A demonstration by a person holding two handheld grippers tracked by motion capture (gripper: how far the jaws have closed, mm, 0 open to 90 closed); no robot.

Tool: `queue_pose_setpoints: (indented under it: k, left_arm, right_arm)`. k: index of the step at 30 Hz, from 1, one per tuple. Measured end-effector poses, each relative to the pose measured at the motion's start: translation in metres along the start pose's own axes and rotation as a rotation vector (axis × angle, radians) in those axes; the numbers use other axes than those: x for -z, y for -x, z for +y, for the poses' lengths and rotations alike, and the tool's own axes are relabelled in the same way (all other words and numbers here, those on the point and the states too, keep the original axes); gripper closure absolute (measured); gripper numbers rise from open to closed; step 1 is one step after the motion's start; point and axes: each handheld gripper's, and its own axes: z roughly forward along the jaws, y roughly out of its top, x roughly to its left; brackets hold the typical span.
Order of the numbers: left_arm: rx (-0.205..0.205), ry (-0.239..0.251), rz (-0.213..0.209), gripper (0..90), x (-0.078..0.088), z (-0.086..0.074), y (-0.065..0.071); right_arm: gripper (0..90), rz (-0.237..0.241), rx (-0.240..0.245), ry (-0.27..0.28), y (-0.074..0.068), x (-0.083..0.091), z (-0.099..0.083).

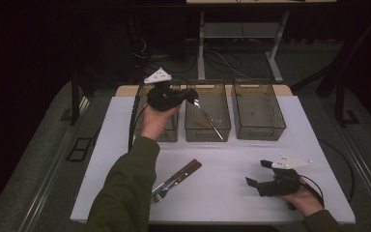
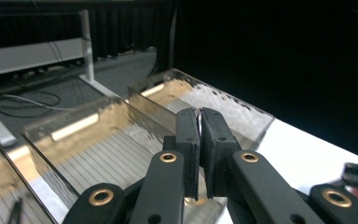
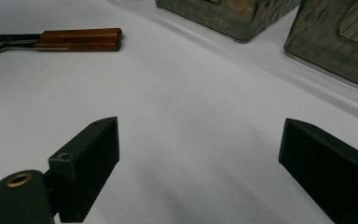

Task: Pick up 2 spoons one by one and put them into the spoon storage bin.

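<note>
L gripper (image 1: 192, 95) raised over middle bin (image 1: 207, 126), jaws clamped on thin metal utensil (image 1: 207, 118); utensil hangs slanting down into that bin, type unclear. In L gripper view, sliver of metal pinched between pads (image 2: 188, 133). Brownish item on middle bin floor. Three clear bins in row at far edge of white mat (image 1: 251, 159): left bin (image 1: 171, 131) partly behind hand, contents unclear; right bin (image 1: 258, 116) w/ small speck on floor. R gripper (image 1: 256, 174) rests on mat, jaws spread, nothing between. Wood-handled fork + knife (image 1: 176, 180) on mat near front.
</note>
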Motion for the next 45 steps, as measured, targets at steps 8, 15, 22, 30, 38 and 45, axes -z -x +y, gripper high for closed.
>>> queue_pose_setpoints:
  k: [8,15,22,30,38,45]
  left_arm:
    - [-0.007,-0.004,0.082,86.1,-0.021,0.011,-0.014]
    - [-0.013,-0.058,0.156,86.2,-0.044,-0.002,-0.021]
    - [-0.011,-0.12,0.177,86.1,-0.06,-0.019,-0.022]
    - [0.027,-0.147,0.161,86.1,-0.068,-0.04,-0.025]
    - [0.06,-0.153,0.146,86.1,-0.078,-0.05,-0.02]
    - [0.06,-0.157,0.159,85.7,-0.085,-0.052,-0.015]
  right_arm:
    - [12.2,0.003,-0.001,0.011,-0.001,0.002,0.001]
    - [12.2,0.001,-0.004,0.019,-0.001,0.003,0.001]
    - [12.2,0.003,-0.003,0.019,-0.001,0.003,0.001]
    - [12.1,0.003,-0.004,0.022,0.0,0.004,0.002]
    - [12.2,0.004,0.001,0.019,-0.001,0.003,0.002]
    - [12.2,0.005,-0.006,0.024,0.0,0.004,0.002]
